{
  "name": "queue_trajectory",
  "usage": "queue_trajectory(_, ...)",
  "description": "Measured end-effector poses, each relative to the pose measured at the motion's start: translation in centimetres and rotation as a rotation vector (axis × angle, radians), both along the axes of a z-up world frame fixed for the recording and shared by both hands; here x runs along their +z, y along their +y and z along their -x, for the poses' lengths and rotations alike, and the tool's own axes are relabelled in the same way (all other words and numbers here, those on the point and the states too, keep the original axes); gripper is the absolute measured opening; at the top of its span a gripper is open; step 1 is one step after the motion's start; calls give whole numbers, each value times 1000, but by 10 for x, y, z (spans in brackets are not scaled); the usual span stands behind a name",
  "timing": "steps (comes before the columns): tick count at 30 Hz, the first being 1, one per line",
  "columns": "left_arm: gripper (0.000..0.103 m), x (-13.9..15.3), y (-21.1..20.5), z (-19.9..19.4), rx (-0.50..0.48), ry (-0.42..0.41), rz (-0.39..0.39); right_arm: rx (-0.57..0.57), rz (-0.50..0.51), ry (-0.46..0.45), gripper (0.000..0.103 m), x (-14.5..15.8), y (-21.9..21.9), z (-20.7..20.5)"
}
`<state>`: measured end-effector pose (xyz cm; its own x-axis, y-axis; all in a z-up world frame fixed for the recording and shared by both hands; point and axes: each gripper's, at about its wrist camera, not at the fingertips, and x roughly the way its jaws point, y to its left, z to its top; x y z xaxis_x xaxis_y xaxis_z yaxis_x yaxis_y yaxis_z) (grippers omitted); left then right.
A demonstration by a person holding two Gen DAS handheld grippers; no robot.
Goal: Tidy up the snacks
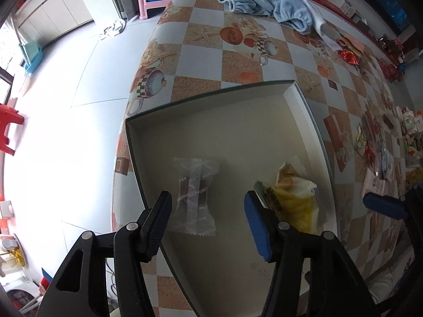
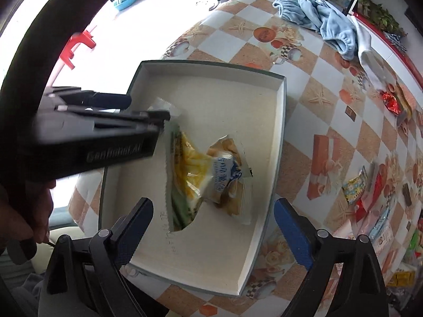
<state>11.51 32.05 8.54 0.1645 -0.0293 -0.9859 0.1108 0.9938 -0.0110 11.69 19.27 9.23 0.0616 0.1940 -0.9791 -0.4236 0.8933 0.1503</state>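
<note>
Snacks lie in the shallow white box [image 2: 277, 121] on the checked tablecloth [image 1: 238, 60]: a clear-wrapped brown bar [image 1: 194, 198] towards its left, a yellow snack packet [image 2: 193, 174] towards its right with a smaller pale packet [image 2: 230, 185] partly under it; my left gripper [image 1: 208, 211] hangs over the box with its fingers spread, released, the bar between them below; my right gripper [image 2: 214, 224] hovers over the near edge, fingers likewise apart, gripping nothing; more loose snacks [image 2: 370, 195] lie scattered on the cloth right of the box; a blue cloth [image 2: 322, 18] rests at the far end.
</note>
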Motion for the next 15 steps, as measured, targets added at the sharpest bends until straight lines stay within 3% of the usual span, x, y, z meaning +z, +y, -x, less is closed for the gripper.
queue_trajectory(8, 61, -6, -14, 58, -137, 10, -7, -24, 15, -35, 94, 17, -26, 25)
queue_trajectory(15, 61, -27, 21, 48, -95, 25, -122, -100, 55, -53, 94, 24, -63, 41)
